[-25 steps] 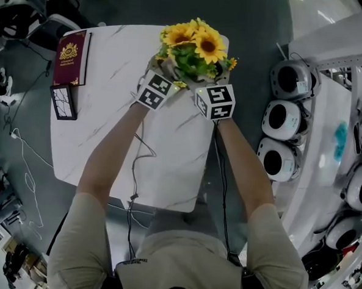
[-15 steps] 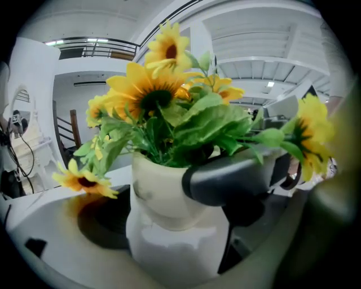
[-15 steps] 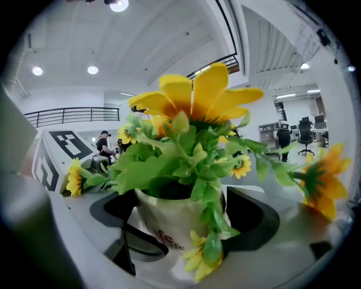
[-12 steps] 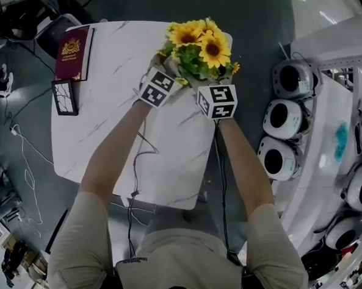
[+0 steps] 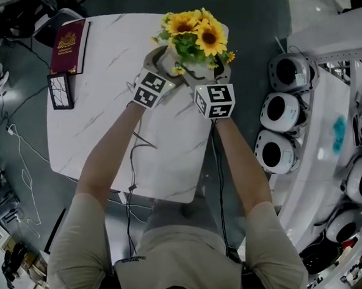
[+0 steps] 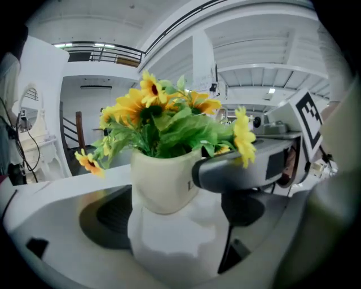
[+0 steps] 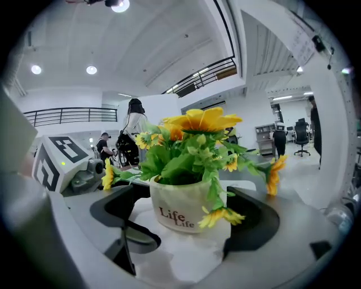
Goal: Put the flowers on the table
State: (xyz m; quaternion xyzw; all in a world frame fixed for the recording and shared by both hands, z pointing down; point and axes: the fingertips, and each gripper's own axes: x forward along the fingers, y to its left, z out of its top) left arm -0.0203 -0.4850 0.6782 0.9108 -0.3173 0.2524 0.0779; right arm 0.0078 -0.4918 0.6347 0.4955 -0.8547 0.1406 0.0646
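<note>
A cream pot of yellow sunflowers (image 5: 194,35) stands on the white marble table (image 5: 109,124) near its far edge. My left gripper (image 5: 164,63) and right gripper (image 5: 207,72) flank it from the near side, both open. In the left gripper view the pot (image 6: 163,180) sits on the tabletop between wide jaws, with a finger (image 6: 237,169) of the right gripper crossing in front of it. The right gripper view has the pot (image 7: 186,211), printed "Life", standing with a gap to each jaw.
A dark red booklet (image 5: 68,45) and a small black-framed card (image 5: 60,92) lie at the table's left edge. Several white round devices (image 5: 281,110) line a shelf close on the right. Cables trail on the floor at the left.
Both grippers' jaws have spread apart from the pot, which now rests on the table by the far edge. The arms have barely shifted.
</note>
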